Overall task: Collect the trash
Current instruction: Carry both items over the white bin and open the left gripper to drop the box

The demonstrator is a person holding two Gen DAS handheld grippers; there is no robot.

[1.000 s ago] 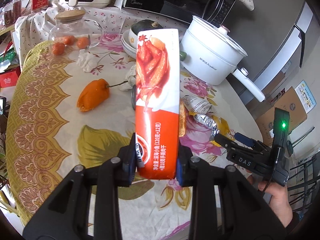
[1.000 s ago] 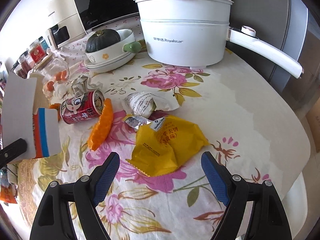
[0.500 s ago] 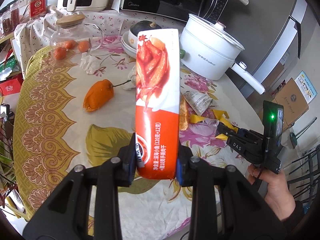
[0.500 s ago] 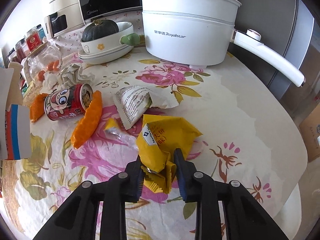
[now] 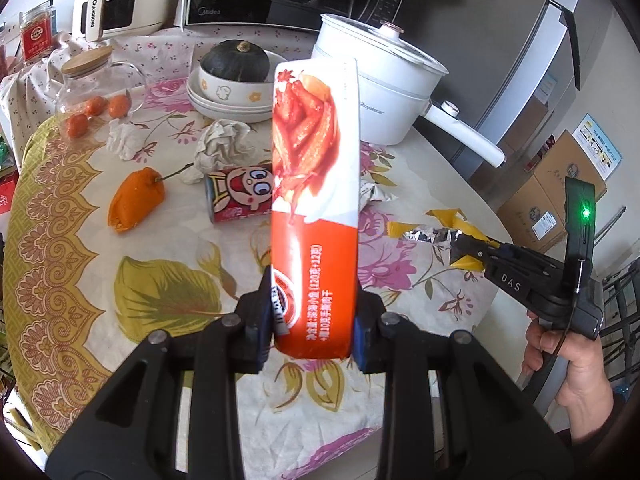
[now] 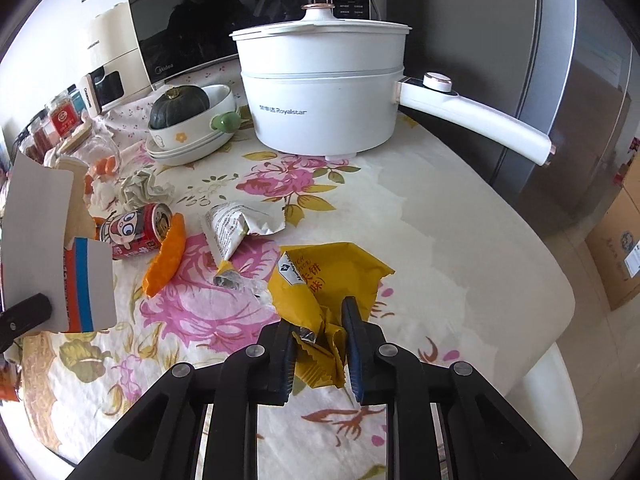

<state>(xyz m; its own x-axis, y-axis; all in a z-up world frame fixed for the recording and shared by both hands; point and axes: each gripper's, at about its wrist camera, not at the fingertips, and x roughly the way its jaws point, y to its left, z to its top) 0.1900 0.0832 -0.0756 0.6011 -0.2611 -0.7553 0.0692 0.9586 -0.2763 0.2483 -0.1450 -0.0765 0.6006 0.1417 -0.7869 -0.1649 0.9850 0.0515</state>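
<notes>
The yellow wrapper point(image 6: 320, 280) is clamped at its crumpled near end between the fingers point(image 6: 352, 328) of the right gripper point(image 6: 320, 344), its torn foil edge trailing toward the red can point(image 6: 136, 232); from the left wrist view it sticks out of that gripper's tip, and whether it hangs clear of the surface point(image 6: 460, 240) I cannot tell. The left gripper point(image 5: 312, 320) is clenched on the bottom of a tall red snack box point(image 5: 316, 200), which stands upright between its fingers point(image 5: 262, 312) (the box hides part of the can behind it). The can lies on its side, with an orange puffed snack point(image 6: 166, 260) touching its open end and a grey crumpled packet point(image 6: 236, 224) just beside it, on the side of the white pot point(image 6: 324, 92). Beyond the can lies crumpled paper point(image 5: 222, 144); on its far side from the pot, an orange pepper point(image 5: 136, 200). A bowl holding a dark green squash point(image 5: 234, 62) sits just beside the pot. A hand point(image 5: 568, 364) holds the right gripper's handle.
</notes>
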